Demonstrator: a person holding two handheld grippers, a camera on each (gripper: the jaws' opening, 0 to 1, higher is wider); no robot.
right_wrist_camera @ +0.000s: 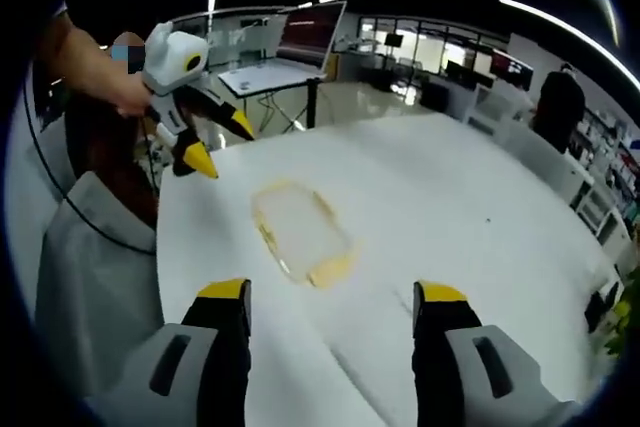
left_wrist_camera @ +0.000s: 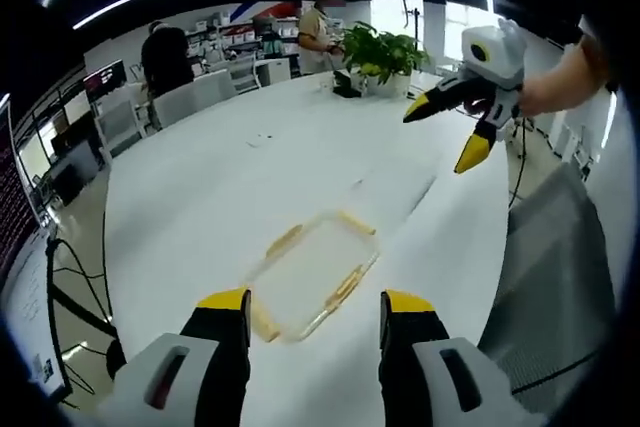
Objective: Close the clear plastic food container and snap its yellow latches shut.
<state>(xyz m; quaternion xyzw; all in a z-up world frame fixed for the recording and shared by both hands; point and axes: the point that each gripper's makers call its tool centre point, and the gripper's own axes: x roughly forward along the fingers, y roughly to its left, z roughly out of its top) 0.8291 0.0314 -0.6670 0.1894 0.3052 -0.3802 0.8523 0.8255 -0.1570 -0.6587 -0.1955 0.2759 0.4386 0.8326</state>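
A clear plastic food container with yellow latches along its sides lies flat on the white table. It sits just ahead of my left gripper, which is open and empty. My right gripper hovers open in the air beyond the container, held by a hand. In the right gripper view the container lies in front of the open right gripper, with a yellow latch at its near end. The left gripper hangs open above the table's far edge. Whether the latches are snapped is too blurred to tell.
Potted plants stand at the table's far end. A grey chair is by the table's right edge, and another grey chair shows in the right gripper view. Two people stand among desks and shelves behind.
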